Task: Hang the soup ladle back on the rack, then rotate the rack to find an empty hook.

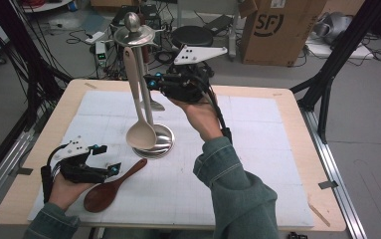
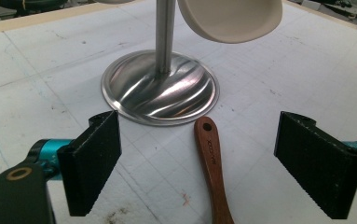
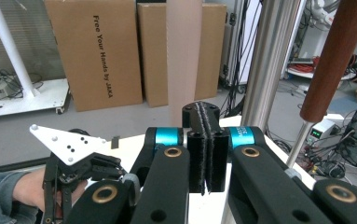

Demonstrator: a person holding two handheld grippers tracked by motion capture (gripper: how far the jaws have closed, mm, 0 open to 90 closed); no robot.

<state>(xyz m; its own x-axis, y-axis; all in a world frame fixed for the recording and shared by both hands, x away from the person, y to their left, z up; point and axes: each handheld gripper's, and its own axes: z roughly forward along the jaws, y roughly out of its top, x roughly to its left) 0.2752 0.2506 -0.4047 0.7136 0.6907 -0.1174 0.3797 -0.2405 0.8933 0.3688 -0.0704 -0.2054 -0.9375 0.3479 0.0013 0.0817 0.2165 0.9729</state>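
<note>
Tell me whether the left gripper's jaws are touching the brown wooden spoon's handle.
Apart. The left gripper view shows the left gripper open, the brown wooden spoon handle lying between the jaws with white mat visible on both sides.

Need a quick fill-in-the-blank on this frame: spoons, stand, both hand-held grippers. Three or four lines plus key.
1. The cream spoon hangs from the metal ____.
2. The brown wooden spoon lies flat on the ____ mat.
3. The left hand-held gripper has its jaws ____ either side of that spoon's handle.
4. The right hand-held gripper has its jaws ____, nothing between them.

Missing words: stand; white; open; shut
</note>
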